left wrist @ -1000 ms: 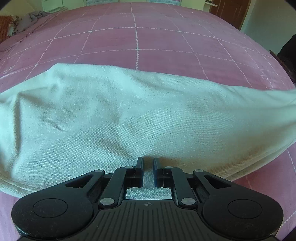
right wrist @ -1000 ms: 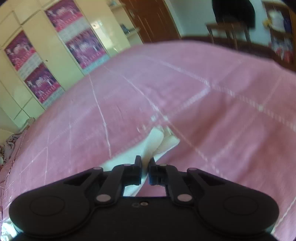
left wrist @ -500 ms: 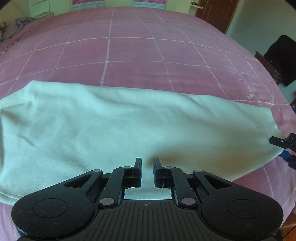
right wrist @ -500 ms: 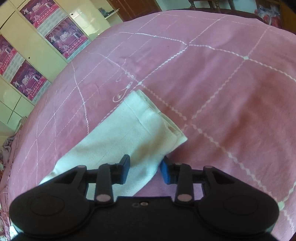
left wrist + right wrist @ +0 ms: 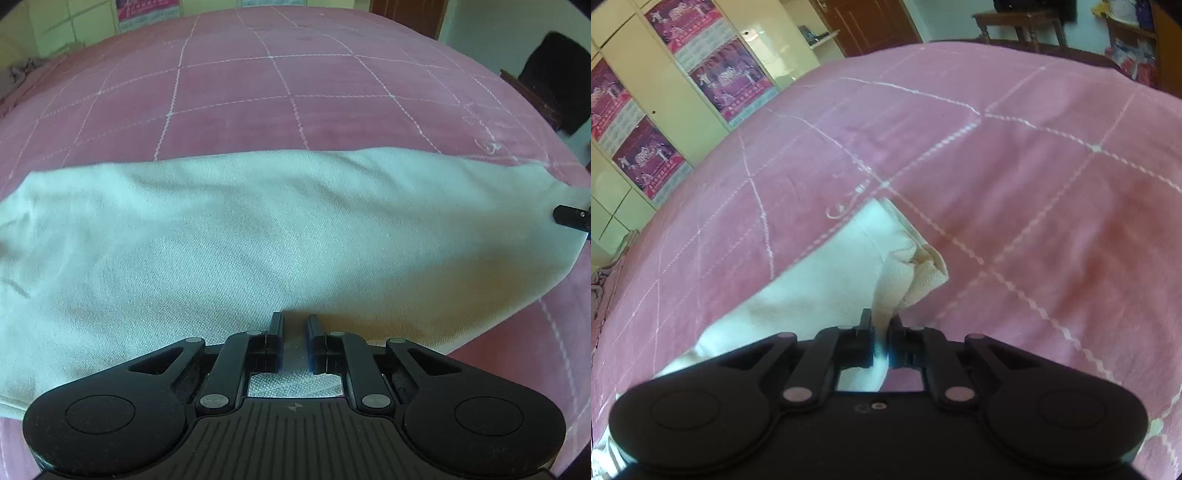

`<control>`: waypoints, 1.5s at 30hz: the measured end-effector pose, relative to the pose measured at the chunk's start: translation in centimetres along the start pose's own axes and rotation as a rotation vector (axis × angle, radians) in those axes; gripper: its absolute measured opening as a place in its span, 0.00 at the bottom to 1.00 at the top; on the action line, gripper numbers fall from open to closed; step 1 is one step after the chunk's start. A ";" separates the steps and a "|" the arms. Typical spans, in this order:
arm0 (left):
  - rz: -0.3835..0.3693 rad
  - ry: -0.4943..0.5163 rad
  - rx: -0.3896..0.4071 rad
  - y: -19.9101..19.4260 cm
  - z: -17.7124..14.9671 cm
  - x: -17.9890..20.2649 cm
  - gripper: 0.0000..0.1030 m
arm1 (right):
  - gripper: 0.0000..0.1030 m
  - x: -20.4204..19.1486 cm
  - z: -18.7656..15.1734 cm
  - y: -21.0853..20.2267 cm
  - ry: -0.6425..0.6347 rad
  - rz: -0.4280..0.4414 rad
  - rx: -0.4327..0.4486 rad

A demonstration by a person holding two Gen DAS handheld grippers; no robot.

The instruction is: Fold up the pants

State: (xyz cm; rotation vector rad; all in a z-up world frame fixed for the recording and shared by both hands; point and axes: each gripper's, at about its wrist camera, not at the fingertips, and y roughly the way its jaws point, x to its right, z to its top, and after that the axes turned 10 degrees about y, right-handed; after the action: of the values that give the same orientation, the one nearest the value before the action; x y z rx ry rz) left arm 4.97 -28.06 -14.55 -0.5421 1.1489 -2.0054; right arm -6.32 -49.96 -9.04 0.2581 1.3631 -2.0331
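The right tool (image 5: 882,325) has just gone from jaws apart, straddling the hem half a second ago, to jaws together on it: a bunched tongue of cloth at the leg end of the pants (image 5: 820,280) now rises between its fingers and is pinched there, and the hem, which lay flat before, has puckered into a small peak at lower centre of the right wrist view. The left tool (image 5: 294,325) holds the near edge of the pants (image 5: 258,236) at bottom centre of its own view, jaws nearly together with woven cloth showing between them, much as it did a second ago. In that view a tip of the right tool shows at the far right edge, at the narrow end of the garment. With both ends gripped, the next fold looks ready to start, probably carrying the leg end over toward the waist. The pants are pale, off-white, with a coarse visible twill weave, lying as a long tapering band across the middle of the left view, softly creased at left. They rest on the bed (image 5: 236,85), on a pink cover quilted in white zigzag-stitched squares. Whether the right grip has caught every layer of the hem I cannot tell.
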 end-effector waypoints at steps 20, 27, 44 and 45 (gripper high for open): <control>0.088 -0.384 -0.054 -2.6 -6.2 -21.0 0.11 | 0.18 -24.1 -21.3 0.0 -0.676 0.289 -0.270; 0.059 -0.404 -0.029 -3.1 -6.0 -20.5 0.11 | 0.33 -23.4 -20.0 -1.6 -0.595 0.335 -0.355; -0.306 -0.707 0.002 0.1 -5.8 -15.9 0.49 | 0.73 -14.5 -12.8 -4.7 -0.437 0.322 -0.152; -0.295 -0.717 0.008 0.1 -5.9 -15.8 0.24 | 0.73 -14.2 -12.7 -4.8 -0.428 0.324 -0.146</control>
State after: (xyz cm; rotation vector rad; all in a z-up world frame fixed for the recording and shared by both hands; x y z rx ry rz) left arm 11.00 -12.64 -17.59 -1.3530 0.6373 -1.7951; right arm -1.00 -31.80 -3.84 -0.0234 1.1114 -1.5980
